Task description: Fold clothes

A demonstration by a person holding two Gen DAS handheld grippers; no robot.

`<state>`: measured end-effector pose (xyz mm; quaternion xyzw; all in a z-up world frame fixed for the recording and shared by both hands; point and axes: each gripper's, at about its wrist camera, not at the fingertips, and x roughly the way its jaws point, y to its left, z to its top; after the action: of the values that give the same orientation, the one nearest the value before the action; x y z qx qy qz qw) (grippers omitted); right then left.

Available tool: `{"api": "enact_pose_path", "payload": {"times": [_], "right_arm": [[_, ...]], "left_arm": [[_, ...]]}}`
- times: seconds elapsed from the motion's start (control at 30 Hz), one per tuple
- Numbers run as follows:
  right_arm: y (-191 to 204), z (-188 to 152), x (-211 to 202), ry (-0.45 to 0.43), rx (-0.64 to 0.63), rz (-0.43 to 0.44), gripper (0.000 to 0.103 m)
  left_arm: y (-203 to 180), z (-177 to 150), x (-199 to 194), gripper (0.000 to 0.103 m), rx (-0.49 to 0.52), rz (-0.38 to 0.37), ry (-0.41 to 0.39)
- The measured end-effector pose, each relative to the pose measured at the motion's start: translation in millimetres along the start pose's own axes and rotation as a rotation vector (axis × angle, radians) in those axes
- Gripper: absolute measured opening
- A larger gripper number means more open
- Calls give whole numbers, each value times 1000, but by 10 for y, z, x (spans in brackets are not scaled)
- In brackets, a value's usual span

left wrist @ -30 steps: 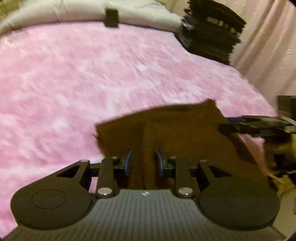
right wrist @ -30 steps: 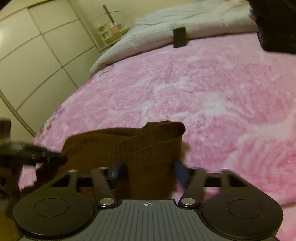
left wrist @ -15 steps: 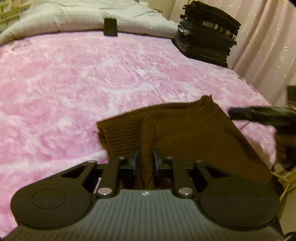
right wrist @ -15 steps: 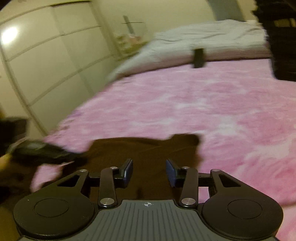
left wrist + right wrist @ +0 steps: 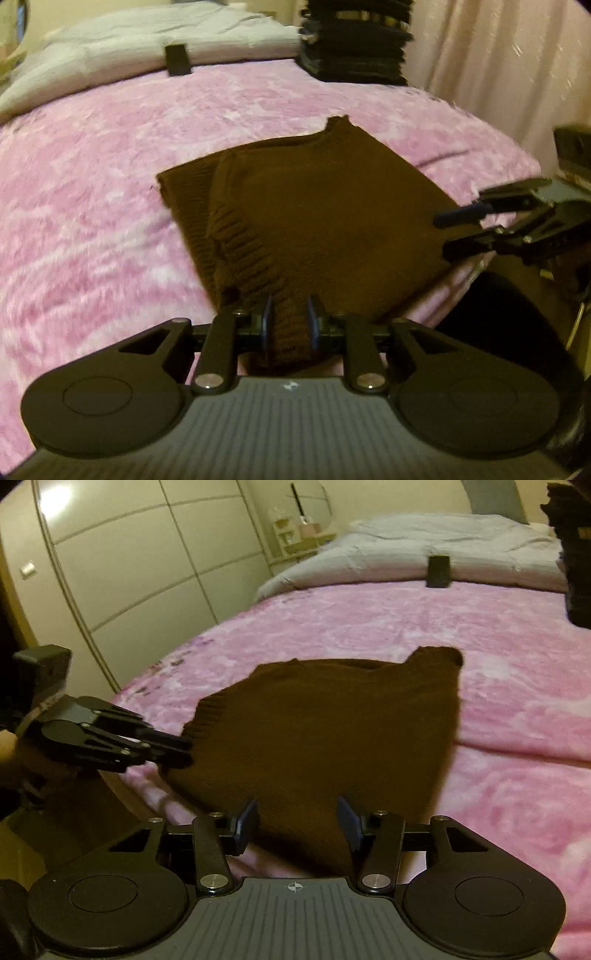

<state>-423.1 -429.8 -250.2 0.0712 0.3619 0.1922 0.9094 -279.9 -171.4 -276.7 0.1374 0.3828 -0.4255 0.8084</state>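
The left gripper point(image 5: 289, 324) pinches the ribbed near edge of the brown sweater point(image 5: 317, 214), the right gripper's point(image 5: 297, 821) jaws are opening clear of it, and it lies folded on the pink blanket point(image 5: 369, 620), seemingly needing only release and stacking.

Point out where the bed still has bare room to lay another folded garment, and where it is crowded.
Free: the pink blanket between the brown sweater and the grey duvet, and the stretch on the sweater's other side. Crowded: the near edge, where the left gripper pinches the sweater and the right gripper is opening over it, and the corner with the dark clothes stack.
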Motion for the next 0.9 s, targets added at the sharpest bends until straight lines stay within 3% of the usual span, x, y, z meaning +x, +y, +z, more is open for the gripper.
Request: {"api": "enact_pose_path", "payload": {"times": [0.17,0.27,0.37,0.47,0.57,0.63,0.7,0.8,0.87,0.9], "right_arm": [[172,-34,-4,36,-126,-89,52],[154,-29,-35,25,-92,-106,52],[115,26,-215,-72,17,-51,53],[82,87,-249,-141,79,-16,53],[62,47,-38,-107,103,-21,53],[16,-25,72,-64,107,-23,52],[-19,-64,38,-66,93,-42,52],[21,-32,-166,-78,29,-124,53],[164,-90,-243,-61,-128,-237,85],[238,-147,-256,-50,-222,-294,86]], "left_arm": [[-68,-24,-37,17,42,22,2],[-112,-28,-47,17,50,32,2],[-162,-33,-113,17,63,49,-5],[-226,14,-262,17,58,40,-65],[-261,106,-250,17,46,11,-110],[-293,128,-114,17,56,1,-73],[-330,62,82,17,95,14,16],[-336,-9,93,17,97,11,-9],[-338,6,71,17,98,18,-9],[-340,14,59,17,98,21,-10]]}}
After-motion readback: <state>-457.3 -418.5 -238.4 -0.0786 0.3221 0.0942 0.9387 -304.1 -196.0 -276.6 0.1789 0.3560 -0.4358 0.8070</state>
